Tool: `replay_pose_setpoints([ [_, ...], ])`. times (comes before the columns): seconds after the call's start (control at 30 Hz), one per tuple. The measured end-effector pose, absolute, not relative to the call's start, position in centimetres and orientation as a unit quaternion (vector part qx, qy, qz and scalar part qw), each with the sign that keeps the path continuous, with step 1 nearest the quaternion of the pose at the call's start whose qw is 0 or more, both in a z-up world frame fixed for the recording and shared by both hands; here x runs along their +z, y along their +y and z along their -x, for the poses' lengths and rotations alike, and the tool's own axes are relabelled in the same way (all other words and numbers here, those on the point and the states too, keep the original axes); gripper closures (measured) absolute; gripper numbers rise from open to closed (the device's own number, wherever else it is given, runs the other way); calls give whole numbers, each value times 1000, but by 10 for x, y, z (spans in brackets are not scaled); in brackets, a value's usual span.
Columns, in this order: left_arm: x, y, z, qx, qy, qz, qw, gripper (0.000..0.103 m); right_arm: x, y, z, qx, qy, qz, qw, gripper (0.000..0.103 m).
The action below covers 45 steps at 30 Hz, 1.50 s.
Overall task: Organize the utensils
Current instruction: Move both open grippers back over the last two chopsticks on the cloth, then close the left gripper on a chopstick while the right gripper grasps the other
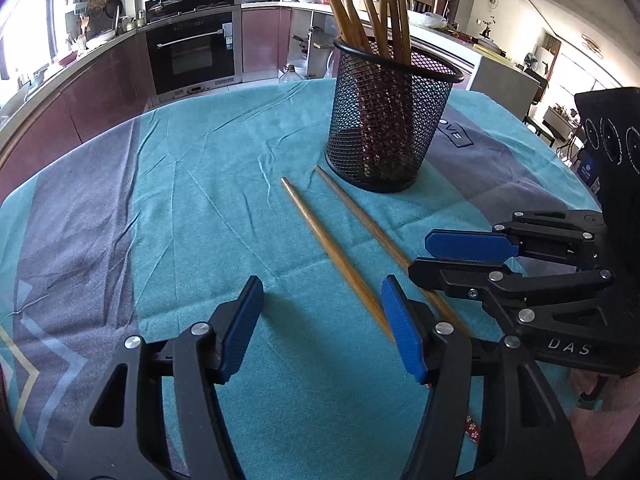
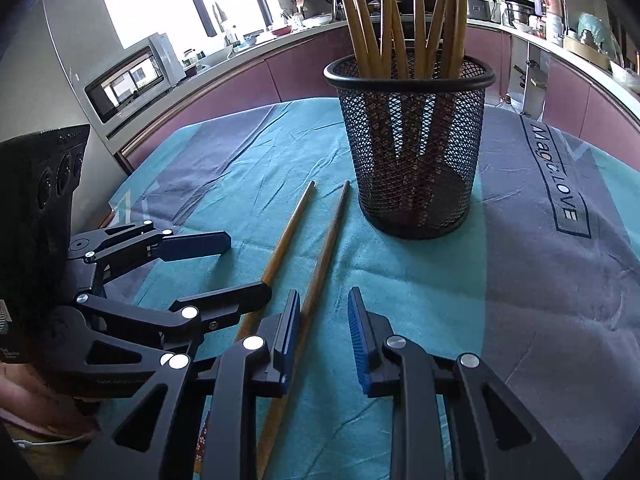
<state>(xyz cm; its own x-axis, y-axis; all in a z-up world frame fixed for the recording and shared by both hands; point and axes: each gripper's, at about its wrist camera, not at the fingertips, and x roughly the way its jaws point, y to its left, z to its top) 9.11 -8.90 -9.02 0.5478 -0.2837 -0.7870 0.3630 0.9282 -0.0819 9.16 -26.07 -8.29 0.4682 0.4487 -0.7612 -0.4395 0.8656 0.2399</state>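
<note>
1. The left gripper (image 1: 322, 320) is spread wide and holds nothing, low in the left wrist view; the right gripper (image 2: 324, 332) is narrower, also holding nothing.
2. Two loose chopsticks (image 1: 332, 252) lie centre-frame on the teal cloth (image 1: 200, 184), running toward the mesh holder (image 1: 384, 120) at upper centre, which is full of upright chopsticks (image 2: 400, 20).
3. The right gripper's fingers (image 1: 472, 246) cross over one loose stick at right.
4. Open cloth spreads left; kitchen cabinets (image 1: 100, 92) curve beyond its far edge.

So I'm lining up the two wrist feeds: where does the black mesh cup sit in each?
Left wrist: mesh cup upper centre-right, beyond the two loose chopsticks.
Right wrist: mesh cup upper centre, right of the chopsticks' far tips.
Shared landmark: the LOVE lettering on the cloth.
</note>
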Motion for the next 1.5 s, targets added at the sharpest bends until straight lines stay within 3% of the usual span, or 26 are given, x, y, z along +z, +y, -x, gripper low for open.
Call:
replay_pose_setpoints([
  [0.1,-91,-91,-91,-182,438,-50,879,45,-83,-260,-92,260,446,-6,857,79],
  [0.67,-92,-77,-94,-193,444,-36,874,85,-83,-257,-95,259,444,6,858,79],
  [0.93,-91,-69,-97,-182,447,-25,876,85,-83,-248,-100,252,440,19,862,79],
  [1.07,-91,-69,-100,-178,448,-14,876,72,-84,-246,-104,250,440,18,862,79],
  [1.13,-91,-68,-101,-174,448,-18,877,72,-84,-245,-107,249,440,18,863,79],
  [1.4,-91,-70,-107,-165,446,-18,879,77,-86,-242,-113,241,439,18,865,87],
  [1.5,-92,-70,-109,-157,447,-16,881,85,-86,-242,-114,241,439,13,865,90],
])
